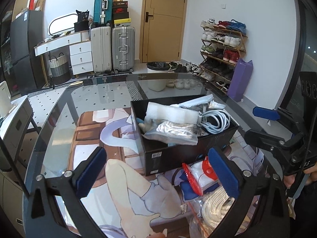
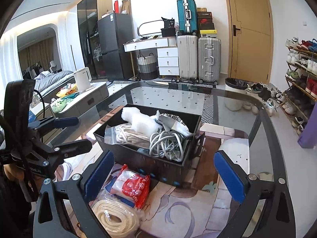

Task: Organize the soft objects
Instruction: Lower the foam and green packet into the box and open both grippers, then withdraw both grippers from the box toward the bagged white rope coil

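A black box [image 1: 178,154] [image 2: 158,166] stands on a printed mat on the glass table. It holds white foam [image 1: 170,113] [image 2: 138,119], a bagged white rope [image 1: 174,130] [image 2: 126,134], a coiled grey cable [image 1: 216,121] [image 2: 166,144] and plastic packets. In front of the box lie a red-and-white packet [image 1: 200,172] [image 2: 134,186] and a bagged cream rope coil [image 1: 216,208] [image 2: 116,218]. My left gripper [image 1: 158,172] is open and empty, above the mat left of these. My right gripper [image 2: 164,174] is open and empty, over the box's near side.
The glass table edge [image 2: 263,109] curves around the mat [image 1: 122,178]. Beyond are suitcases [image 1: 113,47], a white drawer unit [image 1: 81,57], a door [image 1: 164,19], a shoe rack [image 1: 223,49], a bin [image 1: 157,75] and a kettle [image 2: 82,79] on a side table.
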A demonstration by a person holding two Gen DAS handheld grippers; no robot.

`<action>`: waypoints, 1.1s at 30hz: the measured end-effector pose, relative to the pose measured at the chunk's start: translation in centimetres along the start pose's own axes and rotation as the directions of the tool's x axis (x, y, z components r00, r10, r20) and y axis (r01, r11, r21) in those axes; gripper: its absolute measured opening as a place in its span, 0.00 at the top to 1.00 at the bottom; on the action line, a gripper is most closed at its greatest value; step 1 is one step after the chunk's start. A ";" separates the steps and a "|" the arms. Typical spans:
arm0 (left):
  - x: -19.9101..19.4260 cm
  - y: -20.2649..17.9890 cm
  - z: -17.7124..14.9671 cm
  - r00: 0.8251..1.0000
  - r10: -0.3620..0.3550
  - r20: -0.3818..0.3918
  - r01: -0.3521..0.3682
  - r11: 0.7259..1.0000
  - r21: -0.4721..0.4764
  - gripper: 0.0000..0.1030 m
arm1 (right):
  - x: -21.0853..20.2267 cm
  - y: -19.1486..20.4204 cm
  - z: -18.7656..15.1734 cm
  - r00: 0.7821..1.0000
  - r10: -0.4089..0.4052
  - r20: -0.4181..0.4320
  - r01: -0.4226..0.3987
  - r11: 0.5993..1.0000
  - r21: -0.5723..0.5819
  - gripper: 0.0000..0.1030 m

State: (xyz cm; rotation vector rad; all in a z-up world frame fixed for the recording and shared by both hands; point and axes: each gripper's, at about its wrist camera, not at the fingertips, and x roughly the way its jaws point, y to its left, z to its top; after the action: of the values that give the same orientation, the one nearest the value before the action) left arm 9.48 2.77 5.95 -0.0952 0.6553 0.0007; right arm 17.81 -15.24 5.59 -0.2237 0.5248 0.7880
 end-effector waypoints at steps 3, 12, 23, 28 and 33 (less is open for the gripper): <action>-0.1 0.0 -0.4 1.000 0.008 -0.007 -0.008 1.000 0.011 0.00 | -0.2 0.3 -0.6 1.000 0.003 -0.012 -0.003 1.000 -0.002 0.01; -0.8 0.7 -1.5 0.999 0.032 -0.011 -0.032 0.999 0.007 0.00 | 0.0 1.0 -2.6 0.998 0.002 -0.070 0.000 1.000 0.019 0.01; -1.2 1.0 -2.4 0.999 0.043 -0.018 -0.043 0.999 -0.001 0.00 | 0.8 3.6 -5.6 0.987 0.025 -0.156 -0.026 1.000 -0.007 0.01; -1.7 1.0 -2.3 0.999 0.037 -0.008 -0.037 0.999 0.002 0.00 | 1.7 5.1 -6.8 0.979 0.032 -0.200 -0.035 0.999 -0.014 0.01; -1.6 1.2 -2.4 0.999 0.045 -0.015 -0.045 0.999 -0.002 0.00 | 2.5 6.6 -7.5 0.972 0.057 -0.227 -0.061 0.998 -0.009 0.01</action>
State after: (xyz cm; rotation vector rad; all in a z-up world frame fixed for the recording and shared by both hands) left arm 6.76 3.82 4.91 -0.0828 0.6726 0.0437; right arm 11.73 -11.99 -2.11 -0.3162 0.7444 0.8292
